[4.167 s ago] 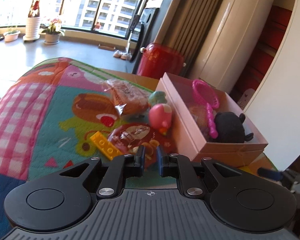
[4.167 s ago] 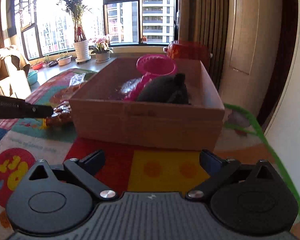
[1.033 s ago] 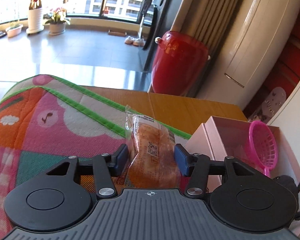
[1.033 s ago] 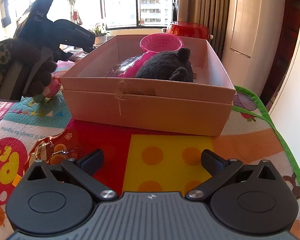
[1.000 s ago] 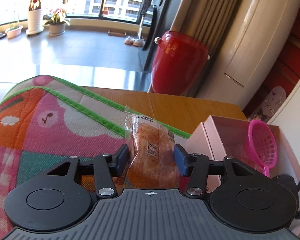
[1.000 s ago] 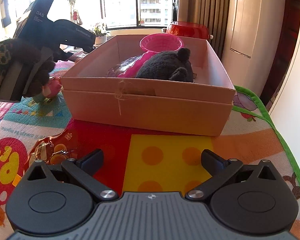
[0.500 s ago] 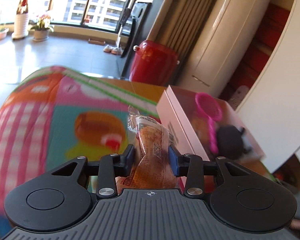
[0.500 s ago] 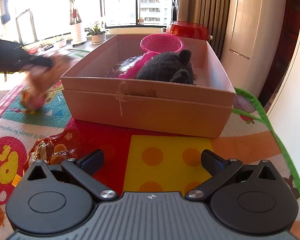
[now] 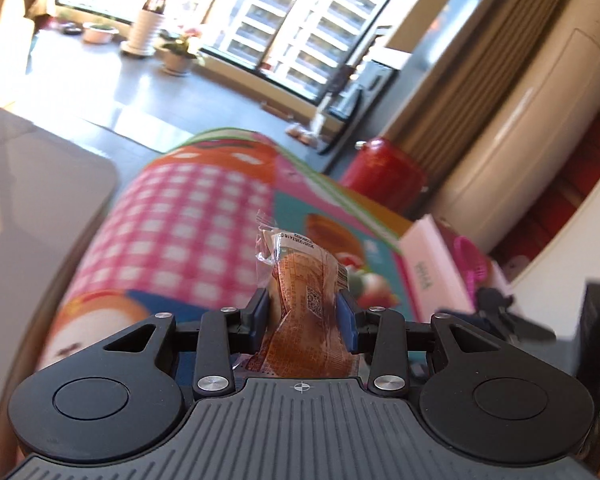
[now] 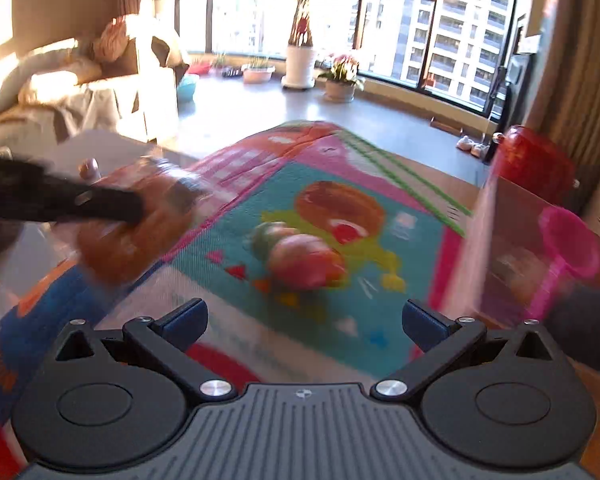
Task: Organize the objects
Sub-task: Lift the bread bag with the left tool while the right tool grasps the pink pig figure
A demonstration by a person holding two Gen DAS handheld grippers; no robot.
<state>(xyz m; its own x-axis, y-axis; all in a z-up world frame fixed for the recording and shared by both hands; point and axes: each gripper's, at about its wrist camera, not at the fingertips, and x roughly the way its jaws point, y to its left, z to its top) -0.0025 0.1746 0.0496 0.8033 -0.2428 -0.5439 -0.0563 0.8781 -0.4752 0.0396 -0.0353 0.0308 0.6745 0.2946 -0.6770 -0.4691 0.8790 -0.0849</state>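
My left gripper [image 9: 305, 312] is shut on a clear-wrapped orange bread packet [image 9: 304, 304] and holds it in the air above the play mat [image 9: 188, 232]. The packet also shows blurred at the left of the right wrist view [image 10: 140, 224]. The pink cardboard box [image 9: 432, 272] lies to the right, with a pink toy basket [image 9: 472, 260] and a black plush [image 9: 496, 300] inside. My right gripper [image 10: 305, 320] is open and empty above the mat [image 10: 412, 220]. A pink round toy [image 10: 304, 260] and a small green toy [image 10: 268, 236] lie on the mat ahead of it. The box wall [image 10: 476, 248] is at its right.
A red pot [image 9: 384, 176] stands on the floor beyond the table, beside a white cabinet [image 9: 512, 140] and curtains. A white surface [image 9: 32, 184] lies left of the mat. Potted plants [image 10: 300, 60] line the window. A sofa [image 10: 60, 88] is far left.
My left gripper has lifted the bread packet and swung it left, away from the box. My right gripper has turned left from the box toward the toys on the mat.
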